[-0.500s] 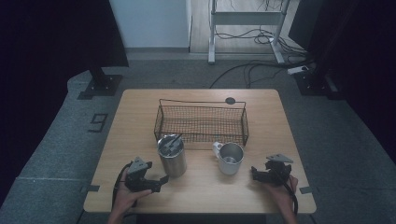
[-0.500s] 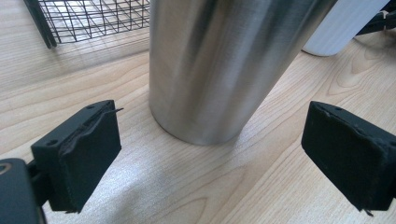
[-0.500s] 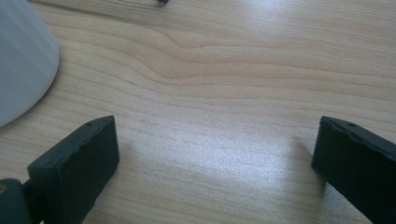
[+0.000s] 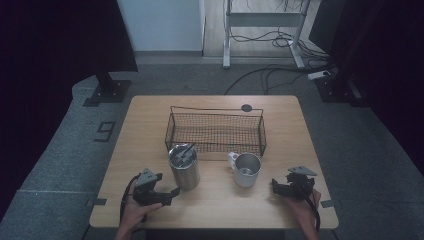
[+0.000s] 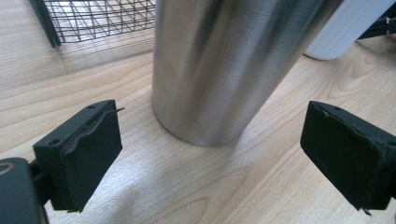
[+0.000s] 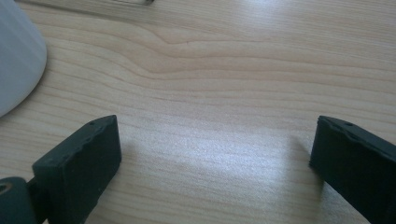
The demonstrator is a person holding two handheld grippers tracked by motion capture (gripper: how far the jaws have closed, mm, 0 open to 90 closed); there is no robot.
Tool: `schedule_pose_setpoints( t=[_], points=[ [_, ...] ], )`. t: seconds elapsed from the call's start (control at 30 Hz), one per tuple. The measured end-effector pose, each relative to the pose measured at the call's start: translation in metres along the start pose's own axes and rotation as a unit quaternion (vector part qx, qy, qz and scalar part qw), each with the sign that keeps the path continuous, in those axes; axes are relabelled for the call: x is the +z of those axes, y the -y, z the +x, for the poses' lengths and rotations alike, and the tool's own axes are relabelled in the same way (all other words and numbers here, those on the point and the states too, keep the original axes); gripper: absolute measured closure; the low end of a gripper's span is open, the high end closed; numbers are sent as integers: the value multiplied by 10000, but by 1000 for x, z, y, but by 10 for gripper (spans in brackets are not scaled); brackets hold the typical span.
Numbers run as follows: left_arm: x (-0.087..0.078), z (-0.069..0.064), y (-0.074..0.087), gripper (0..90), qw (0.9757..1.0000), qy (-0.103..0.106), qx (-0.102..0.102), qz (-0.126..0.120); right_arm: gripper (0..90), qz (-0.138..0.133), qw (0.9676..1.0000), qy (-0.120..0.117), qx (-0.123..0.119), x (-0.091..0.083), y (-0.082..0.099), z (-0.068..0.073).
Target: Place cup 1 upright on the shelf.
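A light brown wooden table (image 4: 300,130) stands on a grey carpet floor (image 4: 65,165). Black cables (image 4: 270,75) lie behind. Dark curtains (image 4: 50,40) hang nearby.

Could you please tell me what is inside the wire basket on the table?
Through the wire basket only its mesh floor shows, with no object inside. The steel tumbler and white mug stand outside, in front of it.
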State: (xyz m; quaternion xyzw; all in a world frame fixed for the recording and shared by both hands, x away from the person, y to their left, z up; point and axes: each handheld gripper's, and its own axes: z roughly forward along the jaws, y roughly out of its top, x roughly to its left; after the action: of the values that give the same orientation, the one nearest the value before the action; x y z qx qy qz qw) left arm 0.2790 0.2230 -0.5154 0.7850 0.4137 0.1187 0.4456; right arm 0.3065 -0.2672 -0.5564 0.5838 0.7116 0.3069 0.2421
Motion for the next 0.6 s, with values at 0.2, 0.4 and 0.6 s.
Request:
schedule_pose_setpoints(
  t=[0.2,0.4,0.6],
  points=[
    [2,3,2,54,10000,-27,-16,60,24,-8,10000,14,4,-1,1,-1],
    [-3,3,0,54,10000,-20,-7,17,27,-12,10000,12,2,-1,1,-1],
    [-15,-1,-8,55,9996,89,-34,-248,31,-26,10000,19,15,-1,1,-1]
  ],
)
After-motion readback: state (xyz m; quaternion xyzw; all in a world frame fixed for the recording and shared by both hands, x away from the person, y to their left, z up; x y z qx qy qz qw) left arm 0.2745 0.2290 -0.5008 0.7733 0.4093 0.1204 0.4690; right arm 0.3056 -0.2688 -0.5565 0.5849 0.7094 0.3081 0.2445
